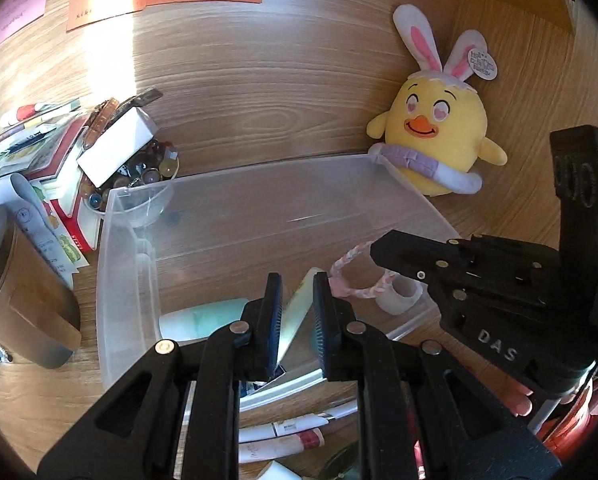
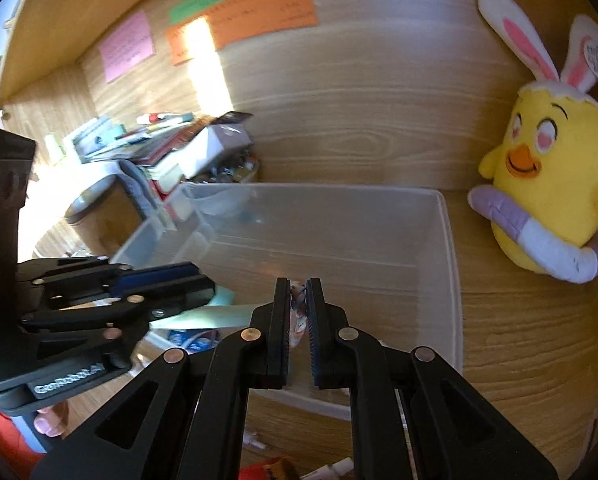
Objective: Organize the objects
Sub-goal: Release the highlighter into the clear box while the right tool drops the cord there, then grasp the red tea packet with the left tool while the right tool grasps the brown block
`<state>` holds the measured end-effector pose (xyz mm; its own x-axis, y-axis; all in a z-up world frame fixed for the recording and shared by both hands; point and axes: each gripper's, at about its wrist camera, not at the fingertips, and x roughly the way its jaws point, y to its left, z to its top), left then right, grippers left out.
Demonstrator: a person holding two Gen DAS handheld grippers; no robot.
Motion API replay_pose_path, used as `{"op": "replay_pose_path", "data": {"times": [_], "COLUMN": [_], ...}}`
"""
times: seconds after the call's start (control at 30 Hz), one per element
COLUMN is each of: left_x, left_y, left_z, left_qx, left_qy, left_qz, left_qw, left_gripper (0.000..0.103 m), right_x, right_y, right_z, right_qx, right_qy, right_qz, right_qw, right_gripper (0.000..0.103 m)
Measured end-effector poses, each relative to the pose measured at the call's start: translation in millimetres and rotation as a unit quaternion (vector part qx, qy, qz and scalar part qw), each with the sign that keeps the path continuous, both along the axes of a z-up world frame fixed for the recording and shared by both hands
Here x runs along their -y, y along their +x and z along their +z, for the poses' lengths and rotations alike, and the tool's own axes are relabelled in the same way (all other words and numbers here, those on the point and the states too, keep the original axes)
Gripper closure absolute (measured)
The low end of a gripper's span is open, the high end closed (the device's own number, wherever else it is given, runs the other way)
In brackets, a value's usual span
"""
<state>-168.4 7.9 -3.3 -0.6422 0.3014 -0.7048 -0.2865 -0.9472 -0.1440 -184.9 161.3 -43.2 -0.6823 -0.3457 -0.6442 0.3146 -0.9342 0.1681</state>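
Over the near edge of the clear rectangular plastic bin [image 1: 127, 240], the left gripper [image 1: 297, 316] is clamped on a flat pale-green tube [image 1: 299, 312], tilted into the bin. Beside it, the right gripper [image 2: 298, 316] pinches a pink-and-white braided cord [image 1: 353, 260], whose white ring [image 1: 401, 298] lies at the bin's near right corner. A yellow plush chick with bunny ears [image 1: 439, 132] sits beyond the far right corner.

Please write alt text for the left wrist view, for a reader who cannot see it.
The left claw grips a flat pale item over a clear plastic bin on a wooden desk. The right claw reaches in from the right beside a pink braided cord, and a yellow chick plush with bunny ears sits behind the bin.
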Motion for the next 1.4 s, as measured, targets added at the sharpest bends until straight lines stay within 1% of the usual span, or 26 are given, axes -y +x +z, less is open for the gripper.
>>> {"op": "replay_pose_path", "data": {"times": [0.13, 0.2, 0.3, 0.33, 0.37, 0.4, 0.47, 0.5, 0.53, 0.57, 0.6, 0.63, 0.67, 0.73, 0.8, 0.87, 1.0, 1.07, 1.23, 1.4], "left_x": [-0.9, -0.4, 0.2, 0.4, 0.9, 1.4, 3.5, 4.3, 4.9, 4.8, 4.0, 3.1, 1.8, -4.5, -10.7, -17.3, -34.3, -42.5, -65.0, -84.1], "left_y": [4.7, 9.8, 17.1, 20.2, 22.9, 26.8, 32.3, 35.7, 38.7, 41.4, 45.0, 47.9, 51.1, 59.0, 66.3, 74.0, 87.5, 91.2, 98.0, 100.6], "left_z": [2.8, 6.3, 11.1, 13.0, 14.4, 16.4, 18.9, 20.2, 21.2, 21.7, 21.9, 21.9, 21.9, 21.3, 20.8, 20.0, 13.9, 7.4, -15.2, -24.8], "left_qx": [-0.010, -0.018, -0.027, -0.030, -0.033, -0.037, -0.041, -0.043, -0.044, -0.045, -0.044, -0.044, -0.046, -0.051, -0.056, -0.060, -0.057, -0.047, -0.012, 0.006], "left_qy": [-0.009, -0.012, -0.017, -0.018, -0.019, -0.020, -0.018, -0.016, -0.015, -0.014, -0.015, -0.015, -0.017, -0.032, -0.047, -0.053, -0.058, -0.060, -0.082, -0.097], "left_qz": [0.004, 0.005, 0.008, 0.009, 0.010, 0.011, 0.014, 0.015, 0.015, 0.016, 0.015, 0.015, 0.014, 0.011, 0.007, 0.001, -0.024, -0.043, -0.082, -0.113], "left_qw": [0.9999, 0.9997, 0.9995, 0.9993, 0.9992, 0.9991, 0.9989, 0.9988, 0.9988, 0.9988, 0.9988, 0.9988, 0.9987, 0.9981, 0.9973, 0.9967, 0.9964, 0.9962, 0.9932, 0.9889], "left_gripper": [0.088, 0.088, 0.088, 0.088, 0.084, 0.082, 0.069, 0.067, 0.061, 0.051, 0.045, 0.035, 0.033, 0.032, 0.029, 0.020, 0.011, 0.009, 0.009, 0.009], "right_x": [-5.1, -6.9, -9.4, -10.3, -11.3, -11.4, -11.2, -11.2, -11.5, -12.0, -12.9, -13.9, -16.1, -20.5, -27.0, -34.0, -50.3, -59.6, -76.9, -82.7], "right_y": [-4.6, -6.5, -5.6, -3.8, -1.0, 1.9, 8.0, 12.0, 16.0, 19.4, 24.1, 28.2, 33.2, 41.6, 51.0, 59.0, 74.6, 81.6, 95.4, 111.5], "right_z": [-3.3, -4.2, -2.9, -1.2, 1.6, 4.2, 10.1, 13.4, 16.0, 18.1, 20.5, 22.2, 23.7, 25.0, 24.7, 22.7, 13.0, 7.0, -13.7, -27.8], "right_qx": [0.008, 0.014, 0.017, 0.016, 0.011, 0.006, -0.008, -0.015, -0.021, -0.026, -0.031, -0.036, -0.040, -0.044, -0.048, -0.048, -0.038, -0.029, 0.011, 0.028], "right_qy": [0.001, 0.001, -0.006, -0.009, -0.013, -0.012, -0.005, -0.001, 0.003, 0.006, 0.010, 0.013, 0.016, 0.020, 0.027, 0.034, 0.047, 0.048, 0.053, 0.071], "right_qz": [-0.014, -0.017, -0.016, -0.015, -0.015, -0.018, -0.023, -0.024, -0.025, -0.025, -0.025, -0.024, -0.025, -0.025, -0.029, -0.032, -0.038, -0.043, -0.036, -0.024], "right_qw": [1.000, 1.000, 1.000, 1.000, 1.000, 1.000, 1.000, 1.000, 0.999, 0.999, 0.999, 0.999, 0.999, 0.998, 0.998, 0.998, 0.997, 0.998, 0.998, 0.997], "right_gripper": [0.096, 0.094, 0.083, 0.077, 0.071, 0.068, 0.060, 0.057, 0.053, 0.050, 0.050, 0.048, 0.046, 0.043, 0.041, 0.039, 0.034, 0.033, 0.032, 0.032]}}
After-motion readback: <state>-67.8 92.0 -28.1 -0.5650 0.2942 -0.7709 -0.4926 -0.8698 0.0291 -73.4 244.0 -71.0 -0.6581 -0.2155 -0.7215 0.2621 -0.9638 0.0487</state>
